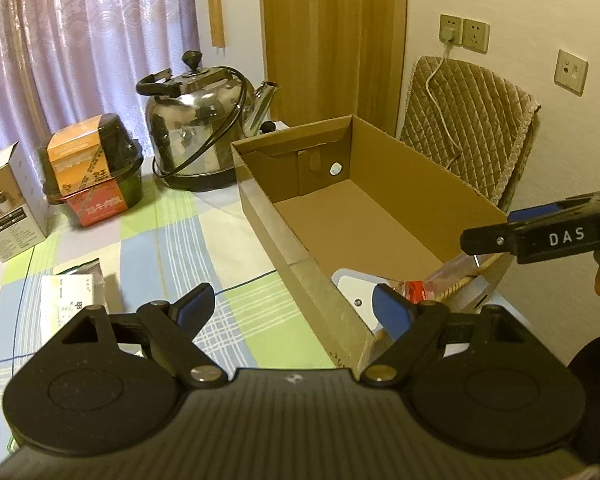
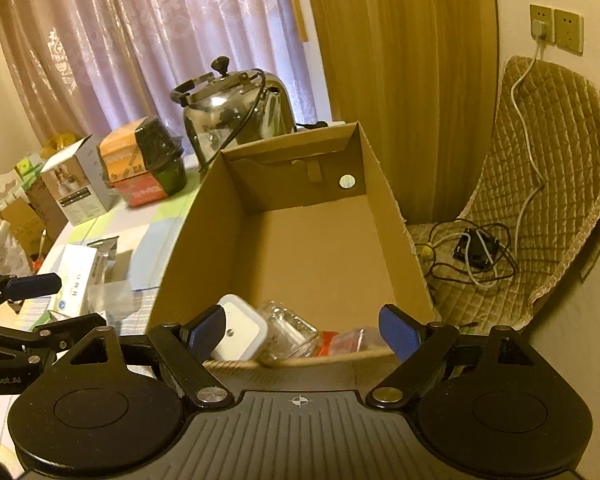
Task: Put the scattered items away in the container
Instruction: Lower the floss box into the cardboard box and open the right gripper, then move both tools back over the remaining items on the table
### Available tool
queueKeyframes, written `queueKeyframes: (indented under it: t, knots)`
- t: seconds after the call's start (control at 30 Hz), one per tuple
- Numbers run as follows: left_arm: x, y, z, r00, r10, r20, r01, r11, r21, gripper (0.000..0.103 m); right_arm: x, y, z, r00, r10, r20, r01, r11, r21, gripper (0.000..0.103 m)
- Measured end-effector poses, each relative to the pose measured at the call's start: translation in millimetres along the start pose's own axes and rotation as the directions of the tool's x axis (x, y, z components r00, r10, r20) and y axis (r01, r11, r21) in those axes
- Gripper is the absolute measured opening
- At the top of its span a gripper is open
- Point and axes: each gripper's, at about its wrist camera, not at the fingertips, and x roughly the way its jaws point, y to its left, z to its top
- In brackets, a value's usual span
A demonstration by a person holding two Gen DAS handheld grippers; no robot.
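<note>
Both claws spread, empty: left claw, right claw. Box near end: white item, clear packets half hidden by rim. Table packet part hidden.

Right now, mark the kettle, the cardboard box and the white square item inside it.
kettle (image 1: 196, 136), left wrist view, on its shiny steel body.
cardboard box (image 2: 196, 248), right wrist view, on its left outer wall.
white square item (image 2: 240, 330), right wrist view, on its flat top face.

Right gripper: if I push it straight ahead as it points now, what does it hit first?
Probably the near wall of the cardboard box, just ahead of the open right gripper. If it clears the rim, the white square item and clear packets come next; depth is unclear.
</note>
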Motion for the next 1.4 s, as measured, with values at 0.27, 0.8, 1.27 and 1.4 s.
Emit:
queueKeyframes:
  t: [0.27,0.8,1.27,1.4]
  knots:
    - [-26.3,8.7,-11.9,1.000,0.025,-0.012,-0.025,0.999,-0.029,0.085,-17.1,19.8,-7.0,1.000,0.024,0.014,-0.024,1.000,-0.003,0.089]
    - [-86.9,45.8,-50.4,0.991,0.109,-0.078,-0.119,0.984,-0.133,0.098,-37.5,101.2,-20.5,0.991,0.133,0.002,-0.132,0.987,-0.096,0.089]
    - [-155.1,121.9,-113.5,0.948,0.265,-0.176,-0.304,0.916,-0.260,0.102,-33.5,173.9,-44.4,0.968,0.236,-0.087,-0.249,0.950,-0.188,0.089]
    - [-166.6,128.0,-122.9,0.944,0.278,-0.179,-0.319,0.907,-0.274,0.102,-32.5,185.0,-48.6,0.964,0.246,-0.106,-0.263,0.943,-0.204,0.089]
